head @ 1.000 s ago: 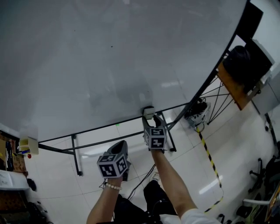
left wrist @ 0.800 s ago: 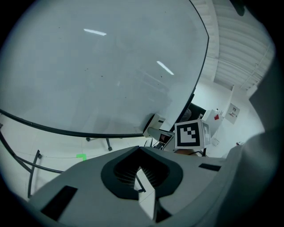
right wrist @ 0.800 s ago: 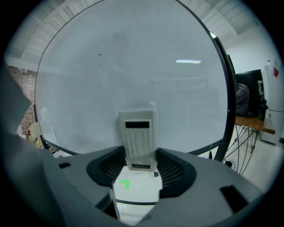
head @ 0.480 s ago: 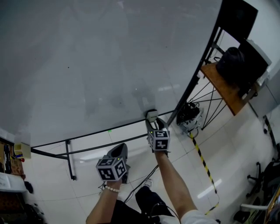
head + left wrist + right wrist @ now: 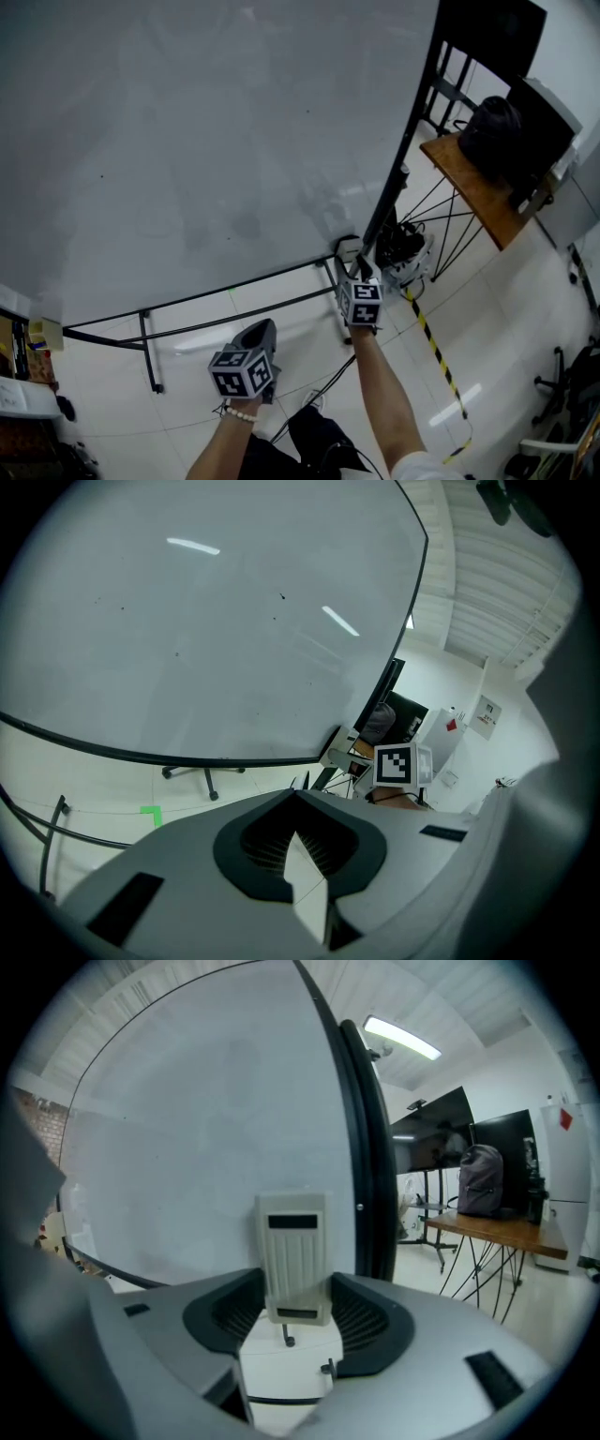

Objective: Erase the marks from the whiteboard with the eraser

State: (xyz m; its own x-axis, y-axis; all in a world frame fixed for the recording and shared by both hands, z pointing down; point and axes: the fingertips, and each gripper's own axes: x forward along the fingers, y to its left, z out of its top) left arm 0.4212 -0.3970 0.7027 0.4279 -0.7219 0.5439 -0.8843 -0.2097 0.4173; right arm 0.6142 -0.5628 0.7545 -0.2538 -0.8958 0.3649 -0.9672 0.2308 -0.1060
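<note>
Left gripper (image 5: 259, 333) hangs below the whiteboard (image 5: 187, 131), jaws pressed together, empty. Right gripper (image 5: 356, 272) pinches the eraser (image 5: 349, 247), which has slid right along the bottom edge to the bottom-right corner. Board looks nearly clean, only faint specks; probably the last pass.

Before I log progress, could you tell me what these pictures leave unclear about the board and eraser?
Eraser wiping face: the right gripper view shows only its back, so contact with the whiteboard is unclear.
Whether marks are left: head view, too faint and small.
Board's top: head view, cut off by the frame edge.
</note>
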